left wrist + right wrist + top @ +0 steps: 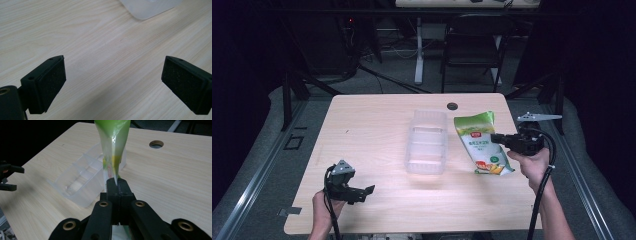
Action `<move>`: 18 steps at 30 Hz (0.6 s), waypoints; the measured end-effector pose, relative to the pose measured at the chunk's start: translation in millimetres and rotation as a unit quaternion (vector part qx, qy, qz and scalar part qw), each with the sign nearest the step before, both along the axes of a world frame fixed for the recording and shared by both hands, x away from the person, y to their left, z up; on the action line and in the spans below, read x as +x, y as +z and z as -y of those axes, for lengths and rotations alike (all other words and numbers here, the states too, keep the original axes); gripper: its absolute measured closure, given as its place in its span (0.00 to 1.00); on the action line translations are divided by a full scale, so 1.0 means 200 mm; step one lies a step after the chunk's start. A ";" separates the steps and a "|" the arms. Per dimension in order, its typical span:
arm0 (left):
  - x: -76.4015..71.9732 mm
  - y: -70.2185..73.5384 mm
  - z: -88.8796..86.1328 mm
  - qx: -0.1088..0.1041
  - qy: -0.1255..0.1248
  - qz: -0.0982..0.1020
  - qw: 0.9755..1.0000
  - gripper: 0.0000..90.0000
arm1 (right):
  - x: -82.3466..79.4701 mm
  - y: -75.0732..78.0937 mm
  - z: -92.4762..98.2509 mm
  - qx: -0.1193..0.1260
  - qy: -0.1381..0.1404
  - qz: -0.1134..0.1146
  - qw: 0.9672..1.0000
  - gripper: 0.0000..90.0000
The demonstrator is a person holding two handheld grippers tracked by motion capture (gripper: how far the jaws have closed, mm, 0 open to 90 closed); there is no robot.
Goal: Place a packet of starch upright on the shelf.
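Right gripper view shows your right gripper (117,185) clamped on the bag's (113,142) thin edge, held above the table (175,177) beside the bin (82,180). That pinch could slip, dropping the bag. Your left gripper (113,82) hangs with jaws apart, holding nothing.

Pale wooden table (377,125) bears a clear plastic container (427,142)

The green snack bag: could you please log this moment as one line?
right tool: shut on green snack bag | left tool: open | clear container: beside bag
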State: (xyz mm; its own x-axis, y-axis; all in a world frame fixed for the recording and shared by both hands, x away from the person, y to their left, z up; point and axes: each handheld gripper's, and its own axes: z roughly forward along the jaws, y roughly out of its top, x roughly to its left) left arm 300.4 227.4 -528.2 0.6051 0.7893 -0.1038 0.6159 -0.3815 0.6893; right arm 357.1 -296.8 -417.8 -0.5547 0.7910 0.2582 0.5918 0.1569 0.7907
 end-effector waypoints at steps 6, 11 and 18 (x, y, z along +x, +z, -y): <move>0.00 0.00 0.00 0.000 0.000 0.000 1.000 0.06 | 0.01 0.03 -0.01 0.000 0.001 0.007 1.000 1.00; 0.00 0.00 -0.01 0.001 -0.005 -0.003 1.000 0.06 | 0.02 0.04 -0.02 0.002 -0.001 0.006 1.000 1.00; 0.00 0.00 -0.01 -0.001 -0.006 -0.003 1.000 0.06 | 0.03 0.08 -0.03 0.010 -0.003 0.015 1.000 1.00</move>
State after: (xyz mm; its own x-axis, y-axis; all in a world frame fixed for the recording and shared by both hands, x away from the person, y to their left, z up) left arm 300.8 228.8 -527.9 0.6137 0.7819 -0.1091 0.6160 -0.3878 0.6857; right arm 363.6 -291.1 -401.4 -0.5584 0.7885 0.2579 0.5686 0.1374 0.8111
